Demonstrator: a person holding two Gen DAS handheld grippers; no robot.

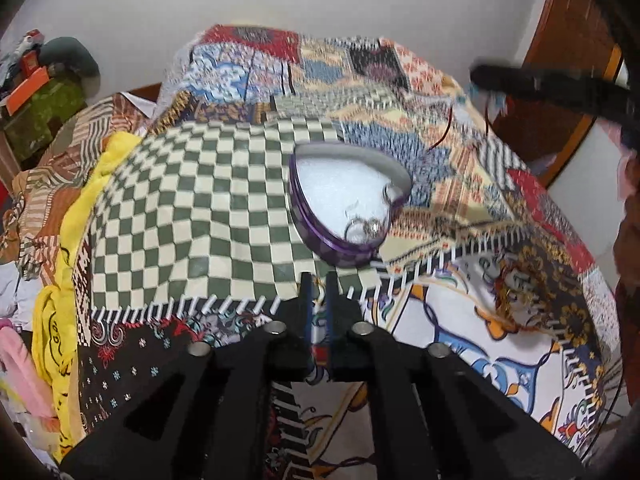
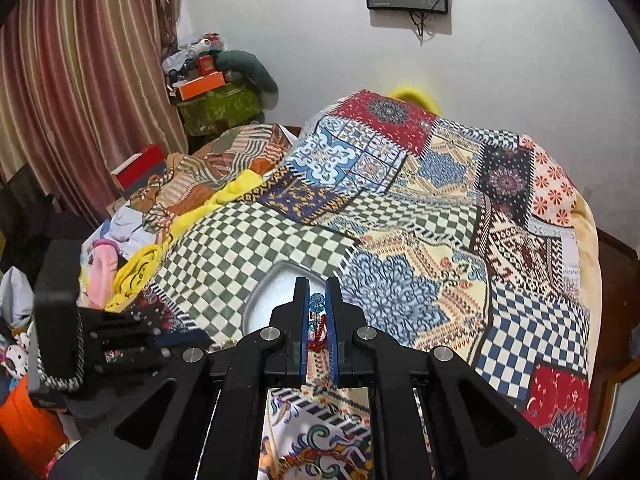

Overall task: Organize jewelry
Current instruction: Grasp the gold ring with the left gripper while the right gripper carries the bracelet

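The right claw [image 2: 318, 312], black with blue pads on its fingers, is clenched on a piece of jewelry of blue-green beads on red cord [image 2: 317, 309]. The beads sit between the pads near the tips, and the red cord bunches lower down in the narrow gap. Just beyond the tips lies the heart-shaped box with a white lining and grey rim [image 2: 266, 294], resting on the green-and-cream checkered patch of the patchwork bedspread [image 2: 420, 200]; in the right wrist view the claw covers much of the box.

In the left wrist view, the left claw [image 1: 319, 280] has its fingers drawn close with only a narrow gap. A thin golden thread seems to show at the tips, but the picture is too blurred to tell whether anything is gripped. The same box [image 1: 340, 184] lies just ahead of it, its purple side wall visible, at the edge of the checkered patch. Inside, near the pointed end, sit a few silver rings [image 1: 366, 229], and another small silver piece rests by the rim. A tangle of gold chain [image 1: 520, 300] lies on the bedspread to the right, apart from the box.
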